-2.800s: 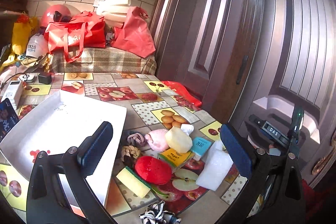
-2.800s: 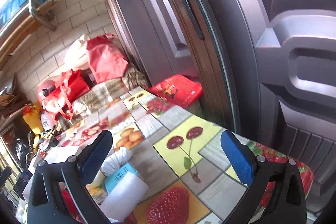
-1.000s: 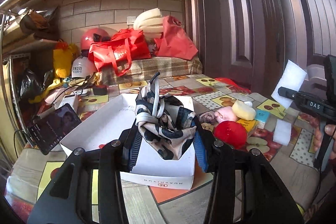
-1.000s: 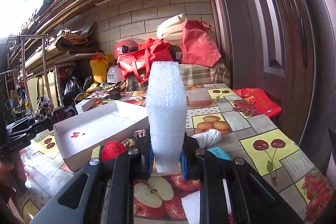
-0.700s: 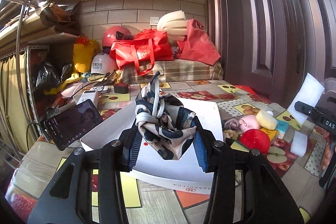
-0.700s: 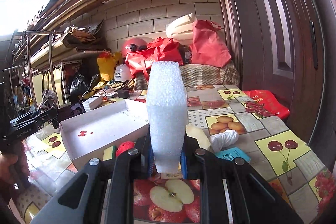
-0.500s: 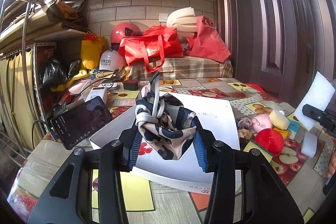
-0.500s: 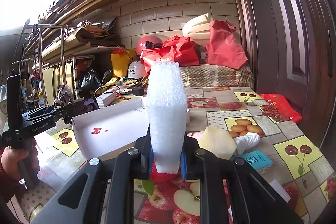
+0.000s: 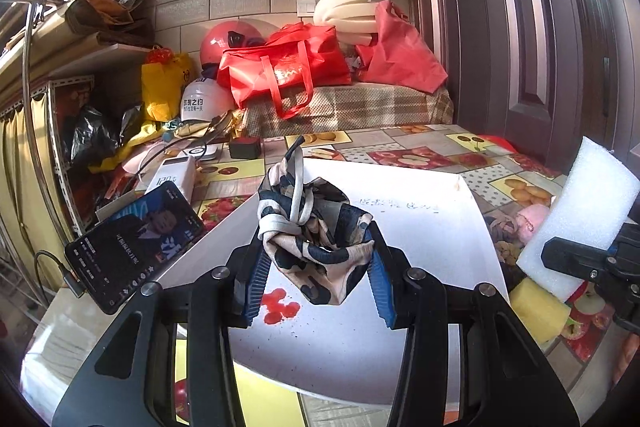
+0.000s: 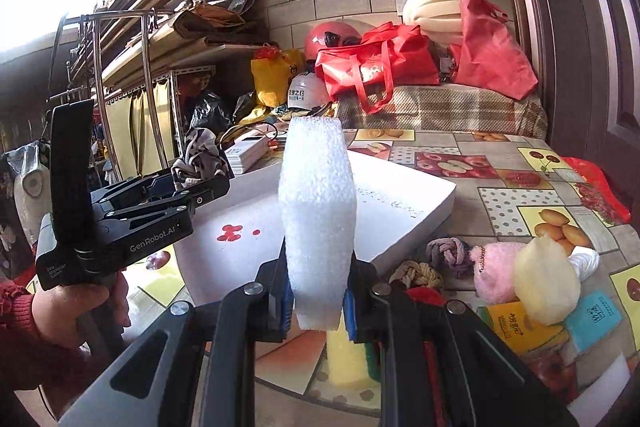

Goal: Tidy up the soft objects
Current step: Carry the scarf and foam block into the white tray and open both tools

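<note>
Left tongs (image 9: 316, 267), clenched on a knotted scarf (image 9: 312, 231), hang over the white box (image 9: 420, 223) at frame centre, nearer it than the right tongs (image 10: 316, 301), which grip upright foam (image 10: 316, 219) at its lower-right edge.

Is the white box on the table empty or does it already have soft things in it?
Empty, as far as shown: the white box has only red marks and writing inside. The patterned scarf and white foam block are in the grippers.
</note>
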Motion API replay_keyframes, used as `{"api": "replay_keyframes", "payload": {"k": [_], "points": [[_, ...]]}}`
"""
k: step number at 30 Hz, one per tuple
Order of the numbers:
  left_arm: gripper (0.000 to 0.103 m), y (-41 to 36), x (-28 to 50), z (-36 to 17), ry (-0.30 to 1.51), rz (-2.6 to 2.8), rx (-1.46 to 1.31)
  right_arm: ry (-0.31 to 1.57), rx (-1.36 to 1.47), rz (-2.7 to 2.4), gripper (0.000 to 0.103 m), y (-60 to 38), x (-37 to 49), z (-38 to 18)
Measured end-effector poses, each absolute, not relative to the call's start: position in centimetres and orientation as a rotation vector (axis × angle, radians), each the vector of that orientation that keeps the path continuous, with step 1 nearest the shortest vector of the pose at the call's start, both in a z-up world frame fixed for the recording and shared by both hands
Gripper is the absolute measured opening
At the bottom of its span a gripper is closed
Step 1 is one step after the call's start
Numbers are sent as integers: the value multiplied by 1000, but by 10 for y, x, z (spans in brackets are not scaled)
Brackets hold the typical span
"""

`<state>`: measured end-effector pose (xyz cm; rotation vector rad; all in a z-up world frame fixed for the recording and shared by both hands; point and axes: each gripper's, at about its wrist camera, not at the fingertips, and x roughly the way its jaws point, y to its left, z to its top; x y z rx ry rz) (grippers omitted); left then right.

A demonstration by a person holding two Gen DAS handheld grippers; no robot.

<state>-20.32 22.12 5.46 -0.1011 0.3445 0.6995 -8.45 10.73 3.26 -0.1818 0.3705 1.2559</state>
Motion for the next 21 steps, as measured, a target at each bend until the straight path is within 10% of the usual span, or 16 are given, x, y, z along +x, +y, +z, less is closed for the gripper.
{"api": "replay_keyframes", "payload": {"k": [19,21], "points": [[47,270,-169,50,437,743,-164,460,-249,1196,19,201,-62,25],[58,268,-171,51,421,745,-157,470,-269,1186,43,203,-64,23]]}}
